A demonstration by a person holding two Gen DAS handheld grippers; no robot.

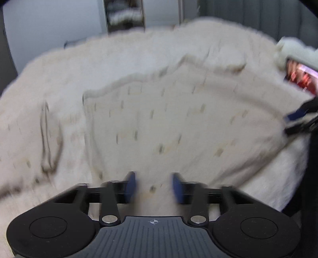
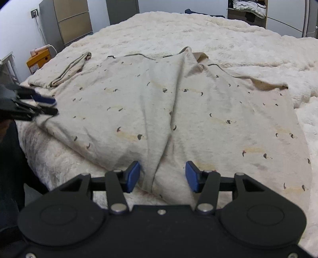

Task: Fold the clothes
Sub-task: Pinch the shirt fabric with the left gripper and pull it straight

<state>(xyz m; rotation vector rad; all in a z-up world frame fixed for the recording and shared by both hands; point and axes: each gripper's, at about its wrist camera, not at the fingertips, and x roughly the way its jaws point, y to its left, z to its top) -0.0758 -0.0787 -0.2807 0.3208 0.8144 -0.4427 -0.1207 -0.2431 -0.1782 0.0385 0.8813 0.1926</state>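
We see the patterned cream garment spread, ridged toward 12 o'clock, unfolded; left gripper and right gripper gape empty.

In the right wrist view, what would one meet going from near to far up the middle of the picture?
Right gripper → patterned garment with its central ridge → fluffy cream blanket → grey cabinet at the far wall.

the whole left wrist view is motion-blurred, smearing the garment's print.
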